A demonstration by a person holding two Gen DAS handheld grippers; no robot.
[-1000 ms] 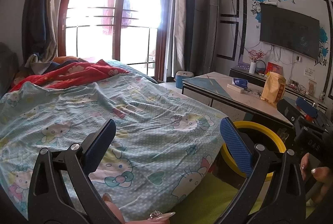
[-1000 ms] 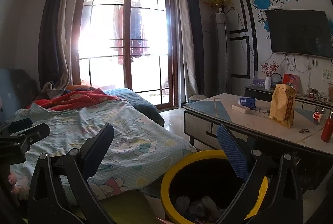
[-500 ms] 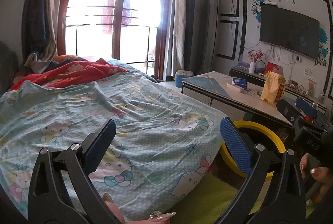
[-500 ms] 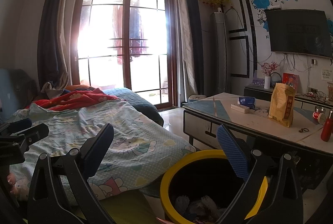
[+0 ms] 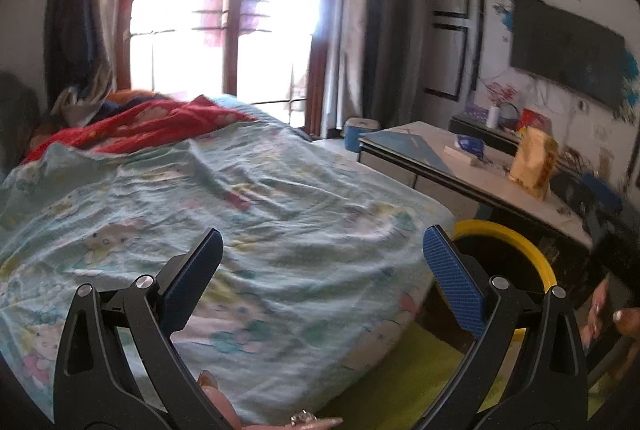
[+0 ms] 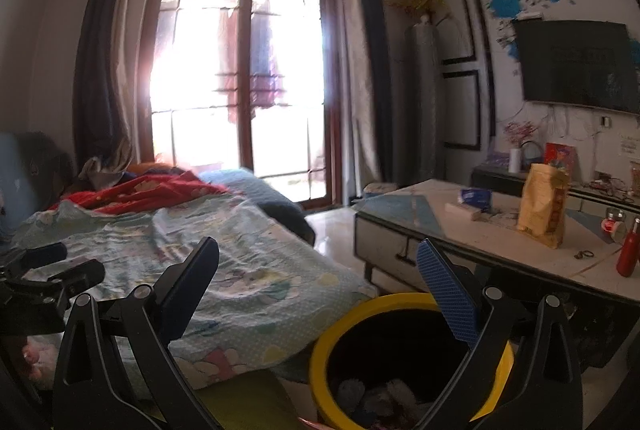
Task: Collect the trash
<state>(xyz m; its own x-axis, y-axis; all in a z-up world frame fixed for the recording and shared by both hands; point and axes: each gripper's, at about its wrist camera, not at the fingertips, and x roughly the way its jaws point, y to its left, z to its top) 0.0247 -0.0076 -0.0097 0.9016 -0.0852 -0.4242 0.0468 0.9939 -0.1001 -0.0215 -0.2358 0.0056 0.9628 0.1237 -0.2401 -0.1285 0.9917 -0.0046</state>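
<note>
A yellow-rimmed black trash bin (image 6: 384, 306) stands on the floor between the bed and the low table, with crumpled pale trash (image 6: 376, 396) at its bottom. My right gripper (image 6: 316, 270) hangs open just above and before the bin, nothing between its fingers. In the left wrist view the same bin (image 5: 508, 234) shows at the right, past the bed corner. My left gripper (image 5: 320, 258) is open and empty over the light blue cartoon bedspread (image 5: 248, 214). The left gripper's body (image 6: 44, 278) also appears at the left edge of the right wrist view.
A low table (image 6: 500, 242) at the right carries a yellow snack bag (image 6: 542, 206), a blue packet (image 6: 474, 196), a red bottle (image 6: 628, 250). A red blanket (image 5: 160, 122) lies at the bed's far end. A green mat (image 5: 420, 382) covers the floor. Fingers (image 5: 604, 314) show at right.
Both views have shifted a little and gone blurry, so both grippers are moving slightly. The jaws stay as wide as before, and nothing was picked up or dropped.
</note>
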